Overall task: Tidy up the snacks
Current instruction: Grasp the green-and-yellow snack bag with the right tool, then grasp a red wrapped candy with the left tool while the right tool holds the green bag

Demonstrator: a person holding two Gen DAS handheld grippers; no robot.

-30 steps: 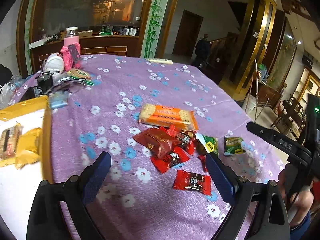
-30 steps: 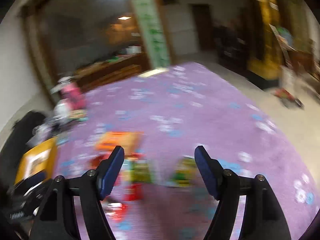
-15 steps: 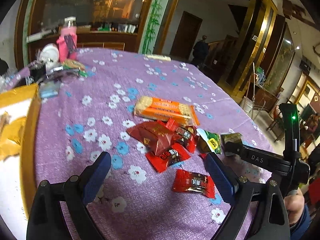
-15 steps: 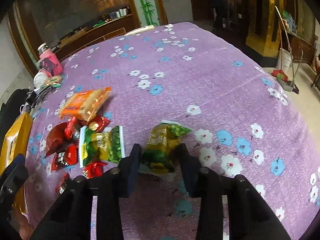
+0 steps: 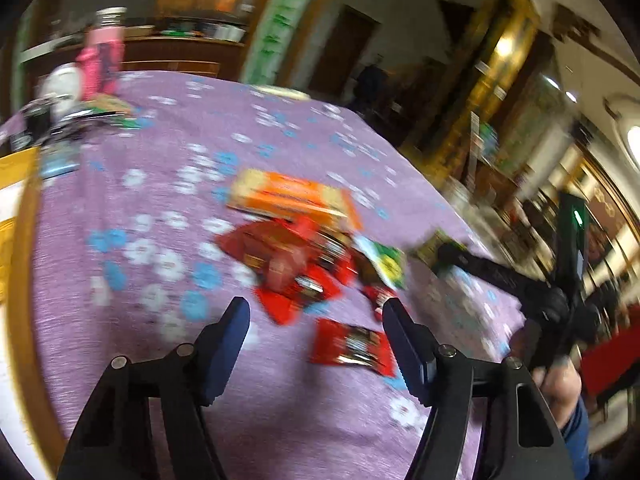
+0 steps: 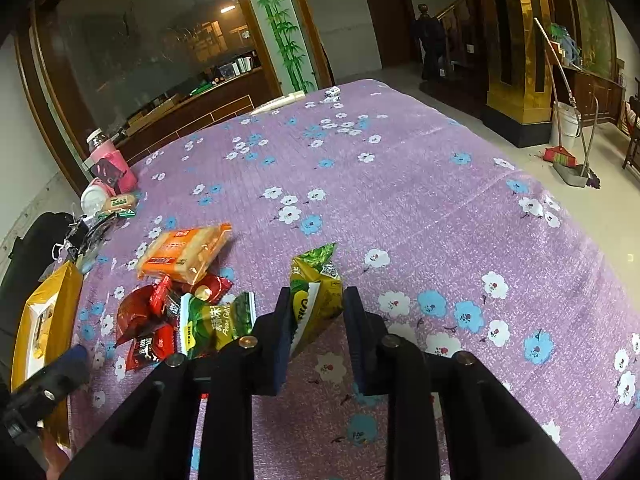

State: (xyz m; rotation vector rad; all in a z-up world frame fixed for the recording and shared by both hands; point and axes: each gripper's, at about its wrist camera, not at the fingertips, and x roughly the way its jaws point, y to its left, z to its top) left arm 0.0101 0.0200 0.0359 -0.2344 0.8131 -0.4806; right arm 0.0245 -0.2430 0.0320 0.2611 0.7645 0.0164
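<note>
On the purple flowered tablecloth (image 6: 400,184) lies a heap of snacks: an orange biscuit pack (image 6: 184,252), a green pea packet (image 6: 216,320) and several red candy packets (image 6: 148,320). My right gripper (image 6: 318,296) is shut on a green-yellow snack packet (image 6: 316,272), which stands tilted up between its pads. My left gripper (image 5: 316,314) hangs low over the near edge of the heap with its jaws closing. A red candy packet (image 5: 352,346) lies between its fingertips, nearer the right one, and the pads do not touch it. This view is blurred.
A yellow box (image 6: 44,320) sits at the table's left edge. A pink bottle (image 6: 108,160), a white cup and small clutter stand at the far left. The cloth's right edge (image 6: 560,200) drops to the floor, where a broom and bucket stand.
My right gripper has come down and shut on the green-yellow packet, tipping it upright. The left gripper's jaws have narrowed and it has tipped down toward the red packets.
</note>
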